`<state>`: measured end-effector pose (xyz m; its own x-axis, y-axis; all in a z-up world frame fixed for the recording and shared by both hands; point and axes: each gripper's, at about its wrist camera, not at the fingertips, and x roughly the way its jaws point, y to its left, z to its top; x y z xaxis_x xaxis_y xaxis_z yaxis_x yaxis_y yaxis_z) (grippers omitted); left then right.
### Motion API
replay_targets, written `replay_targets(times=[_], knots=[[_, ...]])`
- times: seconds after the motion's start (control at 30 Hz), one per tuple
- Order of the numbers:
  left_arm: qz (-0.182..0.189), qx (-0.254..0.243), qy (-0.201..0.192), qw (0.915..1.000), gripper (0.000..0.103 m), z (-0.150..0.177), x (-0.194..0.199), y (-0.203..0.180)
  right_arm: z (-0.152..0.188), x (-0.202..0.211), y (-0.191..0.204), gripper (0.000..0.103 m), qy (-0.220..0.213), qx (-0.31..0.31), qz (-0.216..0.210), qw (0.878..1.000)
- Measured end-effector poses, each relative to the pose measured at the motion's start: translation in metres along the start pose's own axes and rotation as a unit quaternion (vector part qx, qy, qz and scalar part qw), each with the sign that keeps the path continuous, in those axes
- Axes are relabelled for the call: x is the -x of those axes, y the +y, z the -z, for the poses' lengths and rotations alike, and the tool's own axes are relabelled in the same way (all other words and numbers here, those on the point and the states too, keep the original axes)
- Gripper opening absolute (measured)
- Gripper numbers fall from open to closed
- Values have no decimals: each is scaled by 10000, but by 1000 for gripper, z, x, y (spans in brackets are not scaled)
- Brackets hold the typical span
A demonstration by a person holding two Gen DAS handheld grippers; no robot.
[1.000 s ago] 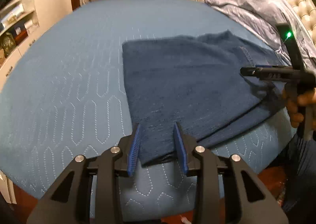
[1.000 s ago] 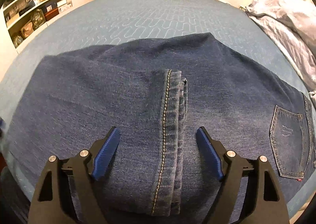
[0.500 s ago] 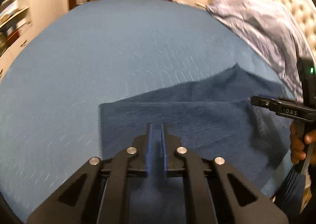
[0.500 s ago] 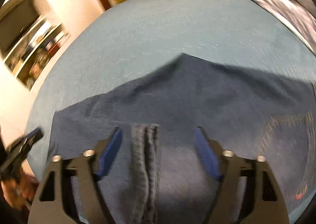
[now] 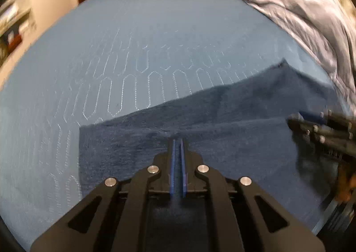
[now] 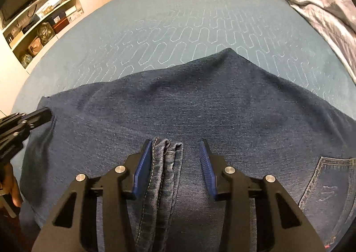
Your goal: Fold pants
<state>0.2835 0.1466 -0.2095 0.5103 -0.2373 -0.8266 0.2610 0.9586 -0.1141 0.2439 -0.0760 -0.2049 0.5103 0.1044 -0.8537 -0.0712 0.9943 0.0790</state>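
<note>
Already had the left gripper (image 5: pixel 177 140) pinched tight on a fold of denim at the left end of the pants (image 6: pixel 200 107), with the cloth rising a little off the bedspread (image 6: pixel 178 18) there. Found the pants otherwise lying flat on that bedspread, long axis running left to right across both views, back pocket (image 6: pixel 327 185) at their right end. Held the right gripper (image 6: pixel 175 143) over the near edge of the pants about midway along, narrowed but not yet gripping. Had just been closing its jaws around the raised seam ridge (image 6: pixel 165 163). Saw the left pad against that ridge and the right pad (image 6: pixel 207 163) standing off it. Noted the ridge running straight along the right gripper's pointing line, crosswise to the length of the pants, so needing only the rest of the squeeze. Judged the next move as a lift of the near edge by both grippers, over toward the far edge of the pants.
</note>
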Motion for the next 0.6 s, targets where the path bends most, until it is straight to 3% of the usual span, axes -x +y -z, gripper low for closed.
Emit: replay_targets(times=[0.07,0.1,0.17,0.23,0.27,0.33,0.4,0.47,0.57,0.6], knots=[[-213,277,-77,9994,9,0,17,3,0,1,3,38,-20,12,62,10000],[-201,346,-217,9990,23,3,30,3,0,4,3,39,-41,16,99,9999],[-535,560,-355,9964,48,17,54,4,1,18,8,39,-202,84,297,9993],[-662,590,-286,9957,50,38,63,-3,7,40,20,55,-447,134,550,9974],[-716,586,-220,9955,52,46,62,-7,11,48,25,59,-495,151,572,9970],[-941,575,30,9939,58,62,59,-13,22,62,39,76,-542,210,398,9975],[-1073,527,183,9927,67,73,52,-21,31,66,45,85,-561,220,391,9974],[-1277,411,222,9907,74,81,46,-28,37,58,54,88,-432,234,478,9976],[-1386,504,330,9885,101,82,44,-32,48,27,56,88,181,145,421,9988],[-1342,559,431,9884,102,88,43,-28,51,22,53,89,244,53,380,9990]])
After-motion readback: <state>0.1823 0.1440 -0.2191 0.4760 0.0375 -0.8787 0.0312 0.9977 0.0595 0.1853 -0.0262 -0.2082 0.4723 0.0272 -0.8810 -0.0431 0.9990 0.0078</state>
